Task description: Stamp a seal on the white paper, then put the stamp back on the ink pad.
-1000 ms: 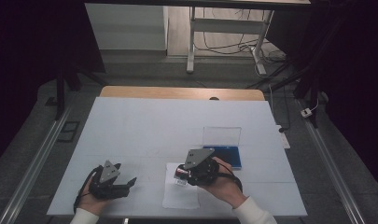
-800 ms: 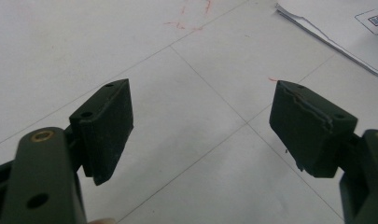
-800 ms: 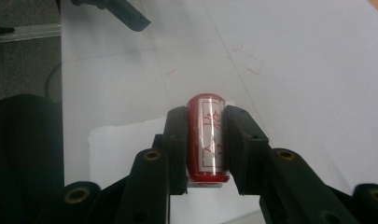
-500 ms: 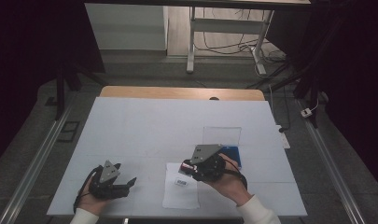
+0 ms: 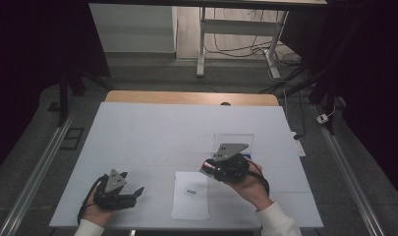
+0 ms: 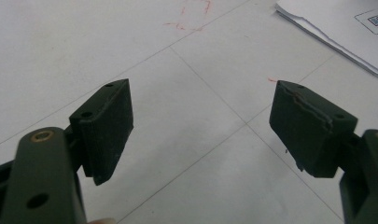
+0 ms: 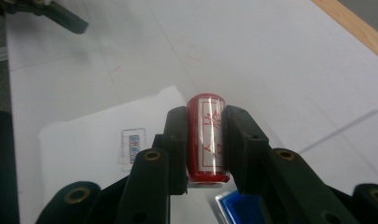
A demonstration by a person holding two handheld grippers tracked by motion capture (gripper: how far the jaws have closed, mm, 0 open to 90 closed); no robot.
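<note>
In the right gripper view my right gripper (image 7: 205, 149) is shut on a red cylinder with red characters on a white label (image 7: 206, 135), held lengthwise between the jaws. From the high view the right gripper (image 5: 207, 168) hangs just above the table, beside the upper right corner of a white paper sheet (image 5: 190, 194) that bears a small printed label. A blue pad (image 7: 240, 210) lies right under the gripper. My left gripper (image 5: 133, 192) rests on the table left of the sheet, open with nothing between its pads (image 6: 107, 121).
A clear plastic plate (image 5: 233, 140) lies just beyond the right gripper. The white tabletop (image 5: 152, 132) has thin grid lines and faint red marks (image 6: 191, 14). A wooden edge (image 5: 186, 97) runs along the far side. Metal rails flank the table.
My right gripper has moved right and away with the red cylinder, from over the paper sheet to beside its upper right corner. The left gripper has stayed put.
</note>
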